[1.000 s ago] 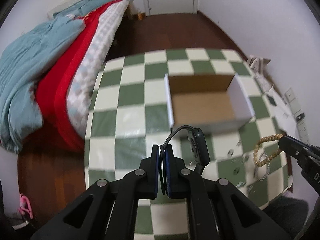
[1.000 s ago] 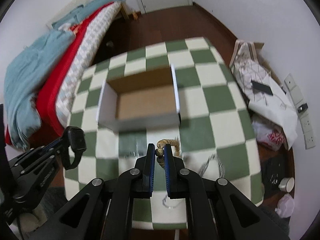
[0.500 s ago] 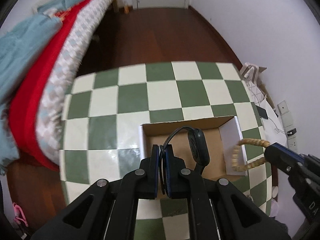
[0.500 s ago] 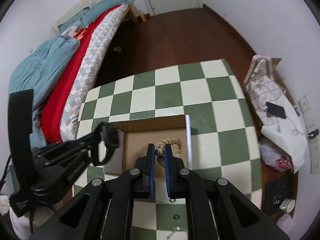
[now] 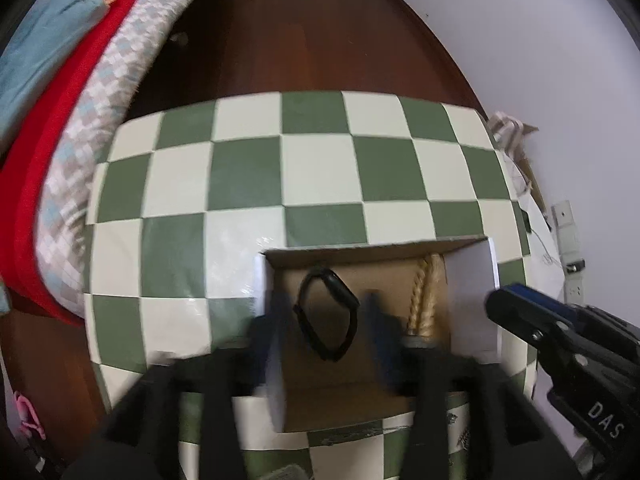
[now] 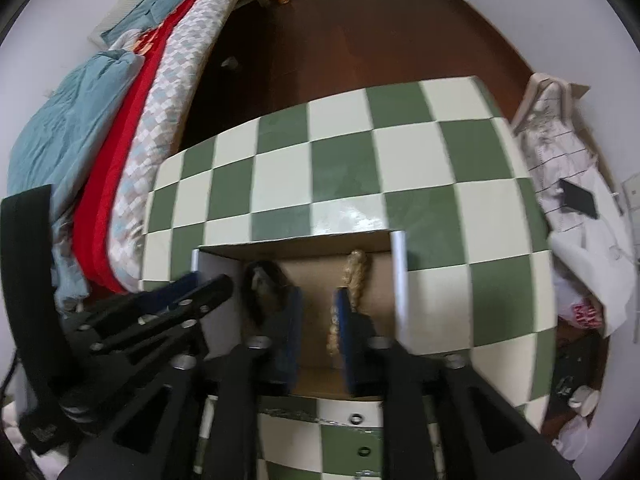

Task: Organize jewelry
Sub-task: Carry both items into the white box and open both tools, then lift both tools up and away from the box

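Since the green-and-cream checkered worktop (image 5: 248, 184) carries an open cardboard box with white outer walls (image 5: 472, 300) at its near edge, both pieces lie inside it for sorting: the black strap watch (image 5: 326, 316) left, the tan beaded bracelet (image 5: 422, 300) right. Left gripper (image 5: 326, 336) and right gripper (image 6: 318, 334) have fingers spread, holding nothing. "DAS" reads on the right gripper's body.

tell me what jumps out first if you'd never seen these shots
The open cardboard box on the green-and-white checkered table, with a black band and a beaded bracelet lying inside it. Both grippers hang open over the box. To the left, a bed with red and blue bedding.
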`<state>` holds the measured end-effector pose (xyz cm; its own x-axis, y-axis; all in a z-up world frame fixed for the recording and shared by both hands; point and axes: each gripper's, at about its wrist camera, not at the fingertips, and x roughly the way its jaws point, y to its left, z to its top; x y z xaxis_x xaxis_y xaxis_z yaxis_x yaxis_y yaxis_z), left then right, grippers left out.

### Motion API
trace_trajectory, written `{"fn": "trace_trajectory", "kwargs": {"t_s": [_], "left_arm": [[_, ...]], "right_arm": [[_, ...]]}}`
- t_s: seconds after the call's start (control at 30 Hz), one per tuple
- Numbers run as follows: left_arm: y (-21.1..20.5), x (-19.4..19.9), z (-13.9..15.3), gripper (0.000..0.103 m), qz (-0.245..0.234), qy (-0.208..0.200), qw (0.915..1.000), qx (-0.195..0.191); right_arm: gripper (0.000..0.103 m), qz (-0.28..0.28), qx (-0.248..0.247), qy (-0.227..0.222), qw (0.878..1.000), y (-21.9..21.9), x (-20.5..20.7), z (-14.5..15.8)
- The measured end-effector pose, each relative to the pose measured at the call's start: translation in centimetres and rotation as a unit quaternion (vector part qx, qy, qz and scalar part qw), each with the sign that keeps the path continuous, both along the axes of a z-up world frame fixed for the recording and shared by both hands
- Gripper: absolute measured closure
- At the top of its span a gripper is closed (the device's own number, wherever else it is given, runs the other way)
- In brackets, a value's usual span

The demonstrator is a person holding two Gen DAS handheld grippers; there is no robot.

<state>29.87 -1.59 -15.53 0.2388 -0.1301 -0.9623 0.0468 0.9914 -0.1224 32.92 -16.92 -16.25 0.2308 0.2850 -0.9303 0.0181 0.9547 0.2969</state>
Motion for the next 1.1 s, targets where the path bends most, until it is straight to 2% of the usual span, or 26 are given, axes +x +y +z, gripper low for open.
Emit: {"fn": "trace_trajectory", "kwargs": {"t_s": [0.07, 0.13, 0.17, 0.2, 0.23, 0.3, 0.37, 0.5, 0.63, 0.73, 0.93, 1.1], "left_arm": [[0.4, -0.1, 0.7, 0.017, 0.008, -0.014, 0.9998, 0.013], [0.8, -0.3, 1.4, 0.014, 0.013, -0.026, 0.9992, 0.029], [1.1, -0.5, 1.6, 0.008, 0.018, -0.03, 0.9987, 0.037], [1.4, -0.7, 1.9, 0.002, 0.022, -0.036, 0.9982, 0.043], [1.5, -1.0, 2.1, 0.001, 0.025, -0.043, 0.9976, 0.047], [1.7, -1.6, 2.5, 0.001, 0.031, -0.057, 0.9957, 0.066], [1.9, -2.6, 3.0, 0.001, 0.035, -0.075, 0.9932, 0.081], [2.2, -4.7, 3.8, 0.001, 0.04, -0.106, 0.9887, 0.098], [2.1, -7.1, 4.8, 0.001, 0.042, -0.141, 0.9818, 0.12], [2.4, -8.7, 5.6, 0.001, 0.048, -0.153, 0.9794, 0.122], [2.4, -11.9, 7.3, 0.001, 0.05, -0.172, 0.9756, 0.127], [2.7, -15.0, 9.4, 0.001, 0.062, -0.201, 0.968, 0.137]], "right_arm": [[0.057, -0.003, -0.007, -0.005, 1.0, -0.5, -0.4, 0.5], [0.055, -0.006, -0.027, -0.009, 1.0, -0.9, -1.0, 0.9], [0.054, -0.007, -0.032, -0.009, 0.999, -1.1, -1.2, 1.0], [0.047, -0.008, -0.042, -0.01, 0.999, -1.2, -1.5, 1.1], [0.042, -0.007, -0.061, -0.012, 0.998, -1.1, -2.0, 1.1], [0.016, -0.003, -0.086, -0.015, 0.996, -1.0, -2.7, 1.0], [0.006, 0.001, -0.106, -0.014, 0.994, -0.6, -3.6, 0.7], [0.0, 0.009, -0.134, -0.024, 0.991, 0.2, -5.4, 0.3], [0.0, 0.005, -0.147, -0.04, 0.988, 0.7, -7.3, 0.4], [0.0, 0.002, -0.151, -0.05, 0.987, 1.0, -8.7, 0.8], [0.0, -0.002, -0.161, -0.087, 0.983, 1.2, -11.6, 3.4], [0.0, -0.006, -0.171, -0.123, 0.978, 1.2, -14.3, 6.3]]}}
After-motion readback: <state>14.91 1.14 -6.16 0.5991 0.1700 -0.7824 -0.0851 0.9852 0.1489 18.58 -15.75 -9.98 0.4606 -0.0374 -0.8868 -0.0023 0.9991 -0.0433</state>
